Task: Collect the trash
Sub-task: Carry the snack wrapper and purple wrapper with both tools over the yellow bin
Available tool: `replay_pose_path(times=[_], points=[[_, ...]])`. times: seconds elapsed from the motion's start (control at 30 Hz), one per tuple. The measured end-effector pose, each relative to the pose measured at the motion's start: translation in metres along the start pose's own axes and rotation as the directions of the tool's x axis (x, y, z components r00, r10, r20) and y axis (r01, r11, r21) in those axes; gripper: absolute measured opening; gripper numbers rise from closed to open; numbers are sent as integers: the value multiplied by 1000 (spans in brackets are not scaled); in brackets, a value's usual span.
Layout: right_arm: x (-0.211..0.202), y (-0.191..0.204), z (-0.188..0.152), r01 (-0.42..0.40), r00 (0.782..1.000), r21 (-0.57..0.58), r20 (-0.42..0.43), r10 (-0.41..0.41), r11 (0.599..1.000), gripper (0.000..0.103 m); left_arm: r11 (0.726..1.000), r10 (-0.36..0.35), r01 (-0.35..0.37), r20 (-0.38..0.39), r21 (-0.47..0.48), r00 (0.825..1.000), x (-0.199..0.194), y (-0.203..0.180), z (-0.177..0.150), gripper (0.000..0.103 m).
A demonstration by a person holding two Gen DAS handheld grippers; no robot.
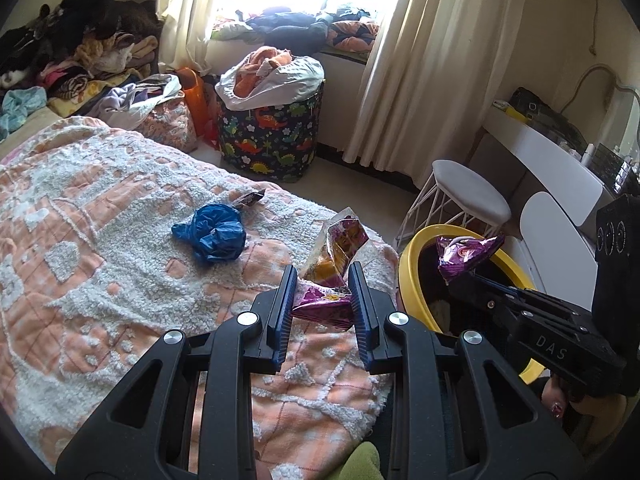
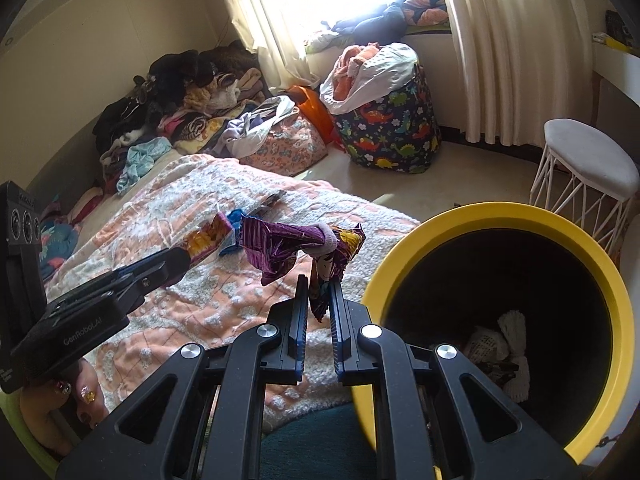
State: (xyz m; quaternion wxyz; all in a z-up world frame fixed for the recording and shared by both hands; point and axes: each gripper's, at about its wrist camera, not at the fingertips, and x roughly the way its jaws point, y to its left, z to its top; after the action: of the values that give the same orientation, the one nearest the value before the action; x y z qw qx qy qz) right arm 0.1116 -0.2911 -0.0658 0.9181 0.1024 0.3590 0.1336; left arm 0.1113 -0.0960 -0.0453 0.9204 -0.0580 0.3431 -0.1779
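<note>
Bed (image 1: pixel 100 240): covered by an orange-white blanket; its near edge is cut off by both grippers.
Bin (image 2: pixel 496 224): yellow rim, dark inside; something white lies at the bottom, hard to make out.
Hamper (image 1: pixel 272 136): dinosaur print, full of clothes.
Blue bag (image 1: pixel 212 236): crumpled on the blanket.
Left gripper (image 1: pixel 322 280): jaws clenched on a purple-orange wrapper (image 1: pixel 340 248) above the bed edge.
Right gripper (image 2: pixel 320 286): jaws clenched on a purple wrapper (image 2: pixel 280 248) just beside the bin rim.
</note>
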Motion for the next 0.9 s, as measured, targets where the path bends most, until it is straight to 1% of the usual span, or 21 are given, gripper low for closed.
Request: replay_pose_path(times=[0.9], points=[[-29,-65,11,60,994,159,83,-74,985,10,991,-81,82,-7,108,997,6,-47,-4,20]])
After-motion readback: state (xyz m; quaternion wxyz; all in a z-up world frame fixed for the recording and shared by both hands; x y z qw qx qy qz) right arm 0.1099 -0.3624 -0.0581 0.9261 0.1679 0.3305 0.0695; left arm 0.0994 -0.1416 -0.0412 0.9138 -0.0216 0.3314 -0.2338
